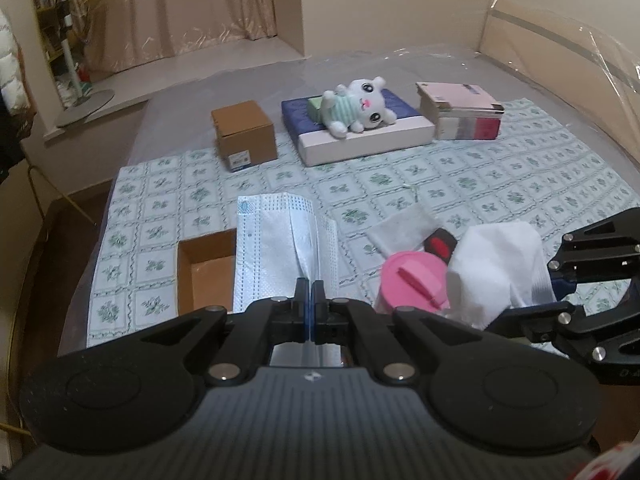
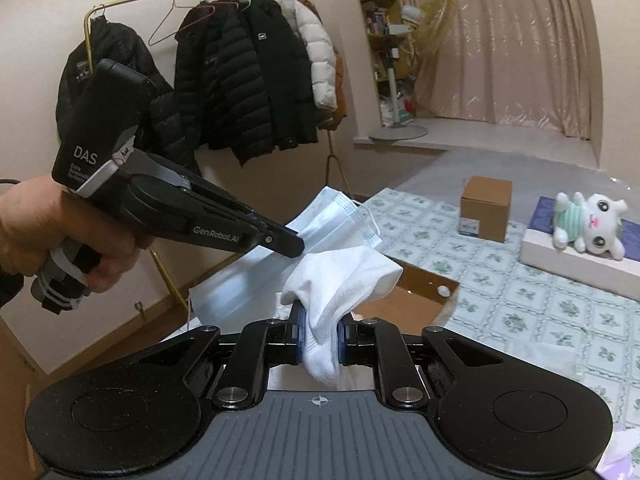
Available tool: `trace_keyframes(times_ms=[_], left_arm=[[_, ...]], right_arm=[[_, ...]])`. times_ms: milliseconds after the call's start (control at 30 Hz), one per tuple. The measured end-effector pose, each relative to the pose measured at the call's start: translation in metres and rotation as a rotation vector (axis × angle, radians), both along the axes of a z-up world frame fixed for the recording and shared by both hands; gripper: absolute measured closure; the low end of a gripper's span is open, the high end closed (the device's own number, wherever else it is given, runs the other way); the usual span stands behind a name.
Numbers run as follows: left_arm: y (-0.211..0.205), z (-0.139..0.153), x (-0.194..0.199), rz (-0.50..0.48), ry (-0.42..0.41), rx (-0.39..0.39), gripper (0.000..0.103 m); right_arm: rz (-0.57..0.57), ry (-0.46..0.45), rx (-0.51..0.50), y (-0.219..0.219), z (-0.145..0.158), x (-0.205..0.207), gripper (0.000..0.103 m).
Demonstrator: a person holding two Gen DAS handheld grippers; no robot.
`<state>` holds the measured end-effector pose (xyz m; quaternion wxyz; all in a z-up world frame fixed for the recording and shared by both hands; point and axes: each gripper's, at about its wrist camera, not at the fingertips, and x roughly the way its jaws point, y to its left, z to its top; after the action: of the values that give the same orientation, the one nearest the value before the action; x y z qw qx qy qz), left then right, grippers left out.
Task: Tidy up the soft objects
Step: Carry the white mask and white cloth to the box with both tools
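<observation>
Cardboard tray [image 1: 208,268], open-topped, sits at the left on the patterned bedspread [image 1: 480,184]; judged to be the drop target for the soft items. Left gripper [image 1: 310,286] is clamped fully shut on a thin fold of the blue face mask [image 1: 280,240], which hangs from the pads and drapes over the tray's right edge. In the right wrist view the mask's ear loop trails free on its far side.

Centre: pink lidded cup [image 1: 412,280] and a small black-and-red item [image 1: 440,244] stand close beside the tray; neither is soft, so leave them.

Right: right gripper [image 2: 319,340] is closed to a narrow gap on a white sock [image 2: 340,284], pinched mid-length, toe end bunched above the pads and cuff hanging below. The sock is held above the tray's near corner.

Further back: closed brown box [image 1: 244,136], plush toy [image 1: 360,106] lying on a flat navy-and-white box [image 1: 360,140], pink box [image 1: 460,112]; all well apart from the grippers.

Step in hand, as judged: deposit mask and sock in the tray. To do it well:
- bring the mask wholly over the opening before letting go, else it slides off the rim;
- release one item at a time so the grippers do not collide;
- keep clear of the cup.
</observation>
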<state>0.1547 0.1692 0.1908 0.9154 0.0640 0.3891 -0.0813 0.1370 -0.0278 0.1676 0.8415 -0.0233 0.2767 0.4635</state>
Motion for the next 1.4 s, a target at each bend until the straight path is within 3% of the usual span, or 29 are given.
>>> trace_keyframes(times_ms=[467, 733, 967, 1167, 1300, 1400], left_arm=[[0.063, -0.023, 0.019, 0.094, 0.022, -0.034, 0.103], [0.100, -0.044, 0.063, 0.141, 0.028, -0.108, 0.103], [0.131, -0.085, 0.107, 0.163, 0.063, -0.191, 0.103], [0.143, -0.112, 0.141, 0.162, 0.085, -0.266, 0.103], [0.138, -0.129, 0.164, 0.136, 0.095, -0.297, 0.103], [0.133, -0.147, 0.175, 0.124, 0.123, -0.276, 0.103]], right_arm=[[0.002, 0.065, -0.007, 0.048, -0.006, 0.043, 0.088], [0.010, 0.148, 0.062, 0.091, -0.014, 0.107, 0.088], [-0.034, 0.305, 0.092, 0.116, -0.051, 0.189, 0.088], [-0.195, 0.472, -0.011, 0.118, -0.095, 0.256, 0.088], [-0.217, 0.433, -0.140, 0.118, -0.112, 0.272, 0.088], [-0.199, 0.394, -0.240, 0.122, -0.121, 0.275, 0.088]])
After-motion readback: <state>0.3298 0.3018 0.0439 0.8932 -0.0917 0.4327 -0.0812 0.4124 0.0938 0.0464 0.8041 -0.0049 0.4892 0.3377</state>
